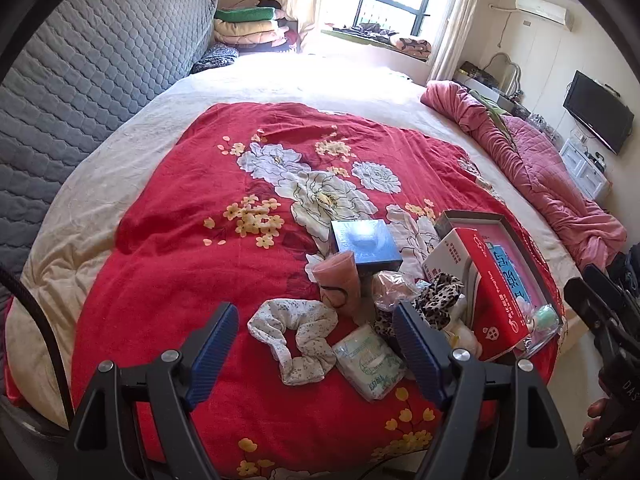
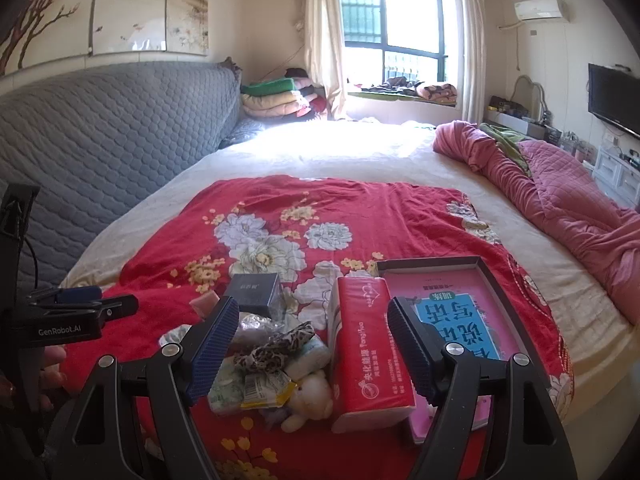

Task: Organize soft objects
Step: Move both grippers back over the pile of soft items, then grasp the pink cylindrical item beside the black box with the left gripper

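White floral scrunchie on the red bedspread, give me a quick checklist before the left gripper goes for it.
1. Left gripper open and empty: ok.
2. White floral fabric scrunchie in view between the fingers: ok.
3. Scrunchie free of neighbours: not ok, its edge meets the white-green tissue pack.
4. Right gripper open and empty: ok.
5. Shallow open cardboard box has room: cannot tell; a pink book fills most of it.

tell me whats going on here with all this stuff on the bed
A person holds a gripper in each hand over a pile of small things on a red floral blanket. Both the left gripper and right gripper are open and empty. A white scrunchie, leopard scrunchie, red tissue pack and small plush bear lie unsorted.
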The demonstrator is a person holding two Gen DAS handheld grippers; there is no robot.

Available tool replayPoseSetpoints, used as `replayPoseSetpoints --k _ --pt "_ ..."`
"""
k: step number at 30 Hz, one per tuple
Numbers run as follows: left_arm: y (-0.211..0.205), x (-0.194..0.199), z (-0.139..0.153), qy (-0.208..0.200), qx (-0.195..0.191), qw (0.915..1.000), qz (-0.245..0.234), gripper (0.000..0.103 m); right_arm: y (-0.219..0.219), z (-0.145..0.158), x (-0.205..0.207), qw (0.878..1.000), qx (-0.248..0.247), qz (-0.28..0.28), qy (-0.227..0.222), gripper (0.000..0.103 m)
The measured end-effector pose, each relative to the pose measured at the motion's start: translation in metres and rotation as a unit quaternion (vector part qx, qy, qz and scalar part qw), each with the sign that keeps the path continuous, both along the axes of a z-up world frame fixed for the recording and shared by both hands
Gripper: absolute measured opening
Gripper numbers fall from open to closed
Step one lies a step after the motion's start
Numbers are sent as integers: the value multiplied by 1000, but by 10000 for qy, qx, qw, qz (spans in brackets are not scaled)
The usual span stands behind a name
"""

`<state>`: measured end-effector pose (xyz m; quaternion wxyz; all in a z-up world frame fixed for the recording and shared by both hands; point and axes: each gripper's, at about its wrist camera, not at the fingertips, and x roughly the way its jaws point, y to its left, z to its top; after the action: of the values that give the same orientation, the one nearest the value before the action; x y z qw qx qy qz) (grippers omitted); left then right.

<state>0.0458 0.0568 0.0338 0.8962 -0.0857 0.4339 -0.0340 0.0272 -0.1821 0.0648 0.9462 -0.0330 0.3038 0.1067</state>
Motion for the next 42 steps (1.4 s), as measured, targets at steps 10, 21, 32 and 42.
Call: replayPoseSetpoints --k 10,21,32,42 --pt "2 11 -32 275 -74 9996 -11 79 29 -36 10 9983 -283 356 353 78" --pt "11 39 -63 495 -623 9968 -103 79 53 -63 28 9936 -572 762 608 78" --pt "18 67 -80 522 -981 9935 -230 79 82 -86 51 9848 -1128 1097 740 78" --pt "16 88 -95 625 -1084 9915 -366 79 102 -104 67 9772 -1417 1325 864 78"
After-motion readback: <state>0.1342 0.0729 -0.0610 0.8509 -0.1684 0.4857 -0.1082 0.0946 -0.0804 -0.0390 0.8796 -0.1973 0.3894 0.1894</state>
